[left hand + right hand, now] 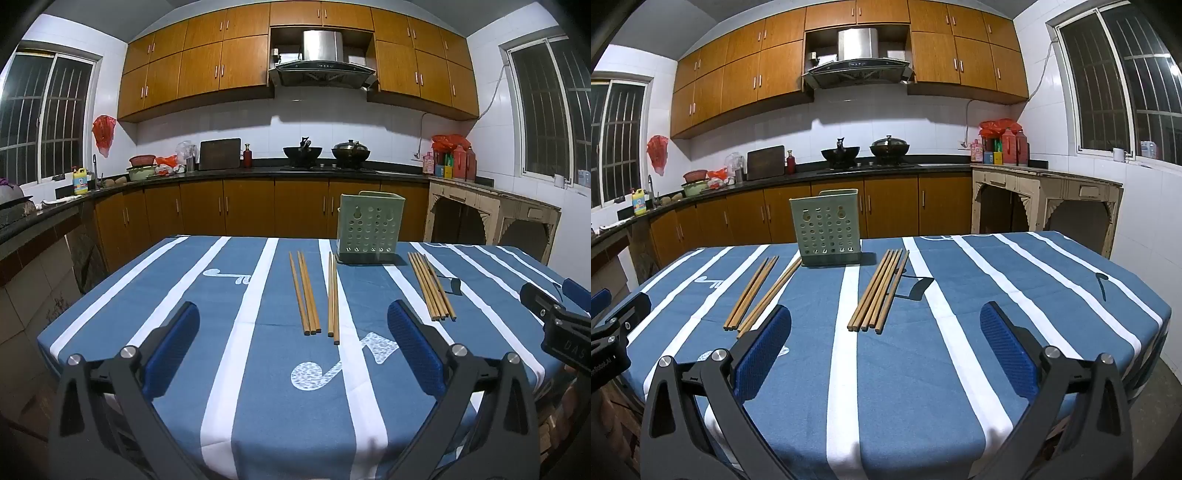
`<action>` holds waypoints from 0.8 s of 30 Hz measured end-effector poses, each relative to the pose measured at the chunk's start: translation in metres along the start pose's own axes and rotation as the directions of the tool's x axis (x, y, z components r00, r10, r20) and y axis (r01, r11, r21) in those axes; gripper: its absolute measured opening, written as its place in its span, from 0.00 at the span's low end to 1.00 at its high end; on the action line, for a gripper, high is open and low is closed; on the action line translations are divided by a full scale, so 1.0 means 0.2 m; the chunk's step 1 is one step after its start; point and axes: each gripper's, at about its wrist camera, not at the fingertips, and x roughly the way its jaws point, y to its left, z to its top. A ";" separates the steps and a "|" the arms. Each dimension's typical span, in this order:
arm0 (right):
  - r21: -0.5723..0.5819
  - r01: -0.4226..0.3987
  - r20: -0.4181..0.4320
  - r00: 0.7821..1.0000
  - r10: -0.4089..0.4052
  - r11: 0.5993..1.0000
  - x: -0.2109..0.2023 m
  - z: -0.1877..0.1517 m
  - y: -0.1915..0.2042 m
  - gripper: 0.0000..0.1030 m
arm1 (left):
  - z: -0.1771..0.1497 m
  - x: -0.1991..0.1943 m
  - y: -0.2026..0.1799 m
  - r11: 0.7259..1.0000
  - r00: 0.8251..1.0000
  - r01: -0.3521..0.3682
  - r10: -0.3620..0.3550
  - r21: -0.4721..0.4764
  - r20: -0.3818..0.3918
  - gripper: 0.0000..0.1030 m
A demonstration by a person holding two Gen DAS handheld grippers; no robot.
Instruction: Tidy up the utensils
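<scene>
Both your left gripper (293, 347) and right gripper (884, 347) stand with jaws spread wide, holding nothing. In the left view the green perforated holder (369, 227) sits at 12 o'clock on the striped tablecloth (258, 406), with three chopsticks (304, 293) and a pair (333, 295) before it and a larger bundle (431, 286) at 2 o'clock. Pinch one bundle off-centre and the round sticks will likely fan out or roll; push too hard into the light holder and it may tip.

Wooden chopsticks (309, 295), perforated plastic holder (366, 227)
</scene>
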 end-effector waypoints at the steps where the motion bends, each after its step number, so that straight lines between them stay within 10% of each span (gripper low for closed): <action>1: 0.000 0.000 0.001 1.000 0.000 1.000 0.00 0.00 0.00 0.98 | 0.00 0.00 0.00 1.000 1.000 0.000 0.000 0.000 0.000 0.96; 24: 0.002 0.000 0.001 1.000 0.000 1.000 0.00 0.00 0.00 0.98 | 0.00 0.00 0.00 1.000 1.000 0.000 0.000 0.002 -0.004 0.96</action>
